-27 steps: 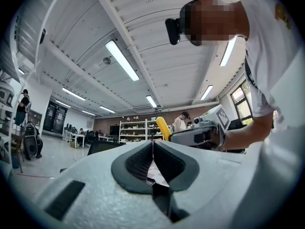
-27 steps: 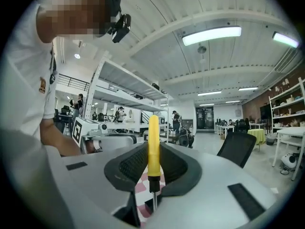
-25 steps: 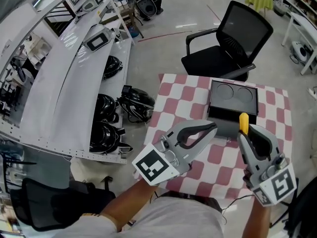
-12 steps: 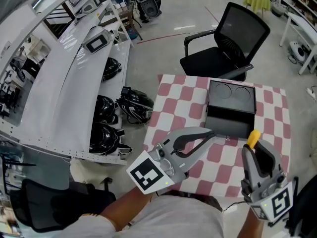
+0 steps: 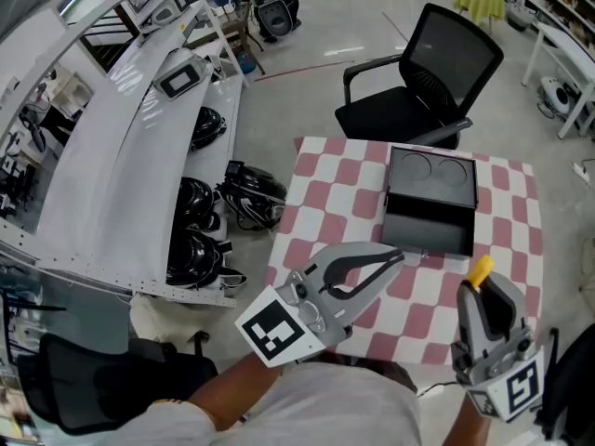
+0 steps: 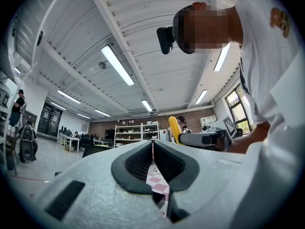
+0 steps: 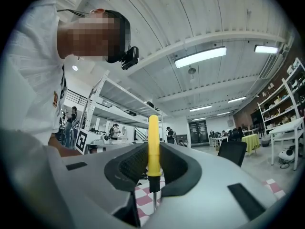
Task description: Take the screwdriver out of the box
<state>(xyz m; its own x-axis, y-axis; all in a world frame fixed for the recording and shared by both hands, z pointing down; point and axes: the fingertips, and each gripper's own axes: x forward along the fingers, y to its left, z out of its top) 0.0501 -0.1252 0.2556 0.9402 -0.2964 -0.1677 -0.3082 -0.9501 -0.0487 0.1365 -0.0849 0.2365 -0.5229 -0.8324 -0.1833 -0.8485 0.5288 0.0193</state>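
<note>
- Carrying the yellow-handled screwdriver (image 5: 480,268) clear of the black box (image 5: 429,223) is your step now. It stands upright between the jaws of your right gripper (image 5: 481,284), on your side of the box and a little to its right, over the checkered tablecloth (image 5: 321,189).
- Hold that part-closed clamp on the lower handle firm. The shaft hangs below the pads, so a slack squeeze would likely let it swing.
- Steer it well away from the box's front wall.
- Leave your left gripper (image 5: 398,255) aside. Its jaws are together on nothing, just in front of the box.
</note>
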